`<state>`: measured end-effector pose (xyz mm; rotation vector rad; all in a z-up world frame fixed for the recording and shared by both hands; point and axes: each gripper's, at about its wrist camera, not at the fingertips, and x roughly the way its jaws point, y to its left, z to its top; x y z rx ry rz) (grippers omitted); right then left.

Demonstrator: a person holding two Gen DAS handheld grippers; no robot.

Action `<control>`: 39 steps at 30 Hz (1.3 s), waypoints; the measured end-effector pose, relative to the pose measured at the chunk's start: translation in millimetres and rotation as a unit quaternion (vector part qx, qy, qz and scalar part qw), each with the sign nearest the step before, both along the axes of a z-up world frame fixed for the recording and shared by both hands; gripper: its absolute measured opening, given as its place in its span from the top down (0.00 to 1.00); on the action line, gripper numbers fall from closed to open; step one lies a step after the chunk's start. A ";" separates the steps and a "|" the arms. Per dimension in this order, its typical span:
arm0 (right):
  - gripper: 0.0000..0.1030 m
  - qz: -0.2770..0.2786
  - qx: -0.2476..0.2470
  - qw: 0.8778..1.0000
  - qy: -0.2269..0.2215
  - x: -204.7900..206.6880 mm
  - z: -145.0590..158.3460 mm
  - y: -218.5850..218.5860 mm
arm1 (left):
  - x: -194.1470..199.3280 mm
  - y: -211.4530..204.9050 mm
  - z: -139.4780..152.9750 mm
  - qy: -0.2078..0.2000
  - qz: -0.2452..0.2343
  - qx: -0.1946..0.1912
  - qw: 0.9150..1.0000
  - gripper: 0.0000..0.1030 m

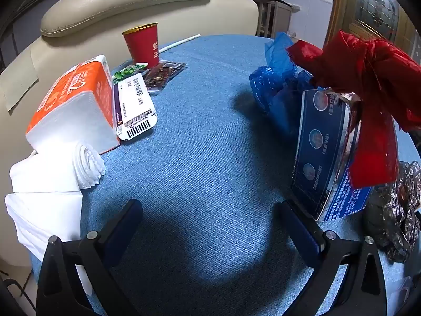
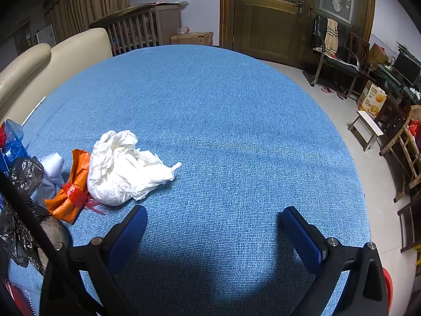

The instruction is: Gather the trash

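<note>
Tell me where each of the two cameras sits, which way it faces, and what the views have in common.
Left wrist: on the left gripper, angled down over the blue tablecloth toward the red cup, orange tissue pack and red bag; only its open fingers show.
Right wrist: on the right gripper, angled down toward the crumpled white paper, wooden door beyond; only its open fingers show.
Shared: the tablecloth, beige sofa, blue plastic bag, black plastic bag.

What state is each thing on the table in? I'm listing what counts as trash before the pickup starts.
left gripper: open, empty
right gripper: open, empty
red paper cup: upright
orange tissue pack: opened
white tissue wad: crumpled
red plastic bag: knotted
blue plastic bag: scrunched
</note>
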<state>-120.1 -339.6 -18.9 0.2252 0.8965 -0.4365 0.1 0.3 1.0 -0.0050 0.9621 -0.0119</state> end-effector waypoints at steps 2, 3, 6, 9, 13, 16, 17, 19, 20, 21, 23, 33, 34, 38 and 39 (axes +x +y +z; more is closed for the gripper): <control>0.00 0.000 0.000 1.000 0.000 0.1 0.1 -0.2 | -1.1 1.4 3.4 0.000 -0.005 0.002 1.000 0.00; 0.00 0.000 0.001 1.000 0.000 0.1 0.3 -0.4 | -1.3 3.6 7.4 -0.006 -0.003 0.006 1.000 0.00; 0.00 0.013 0.007 1.000 0.014 0.6 2.3 -1.9 | -10.9 9.4 25.0 -0.025 0.001 0.014 1.000 0.00; 0.00 0.001 0.012 1.000 0.004 -13.4 14.7 -5.5 | -25.6 15.2 38.2 -0.036 0.003 0.014 0.999 0.00; 0.00 -0.005 0.011 0.999 -0.035 -43.3 43.7 -13.5 | -48.8 15.5 58.6 -0.056 -0.003 0.002 0.998 0.00; 0.00 0.005 0.012 0.998 -0.067 -71.0 65.3 -5.8 | -71.7 15.4 69.7 -0.067 -0.006 -0.011 0.998 0.00; 0.00 0.008 0.013 0.997 -0.076 -82.7 72.1 -2.1 | -77.1 16.4 71.1 -0.069 -0.007 -0.017 0.997 0.00; 0.00 0.015 0.012 0.996 -0.089 -101.9 80.6 10.6 | -89.6 12.1 77.9 -0.072 -0.008 -0.025 0.997 0.00; 0.00 0.018 0.011 0.995 -0.094 -110.4 83.1 20.0 | -100.0 11.0 81.3 -0.075 -0.011 -0.031 0.997 0.00; 0.00 0.020 0.012 0.995 -0.097 -118.2 88.5 23.9 | -109.1 8.5 84.1 -0.077 -0.013 -0.034 0.996 0.00; 0.00 0.029 0.011 0.994 -0.104 -137.2 93.6 41.1 | -121.8 5.8 87.5 -0.076 -0.023 -0.039 0.996 0.00; 0.00 0.060 0.026 0.990 -0.128 -190.5 103.9 84.9 | -166.4 11.3 97.9 -0.081 -0.039 -0.037 0.995 0.00; 0.00 0.061 0.028 0.989 -0.132 -195.7 106.0 87.8 | -169.9 11.5 99.9 -0.083 -0.040 -0.034 0.995 0.00; 0.00 0.070 0.031 0.987 -0.141 -207.5 109.2 97.4 | -177.6 10.4 107.1 -0.090 -0.044 -0.029 0.995 0.00; 0.00 0.070 0.033 0.987 -0.142 -210.5 108.7 99.4 | -178.9 10.0 108.3 -0.092 -0.044 -0.029 0.994 0.00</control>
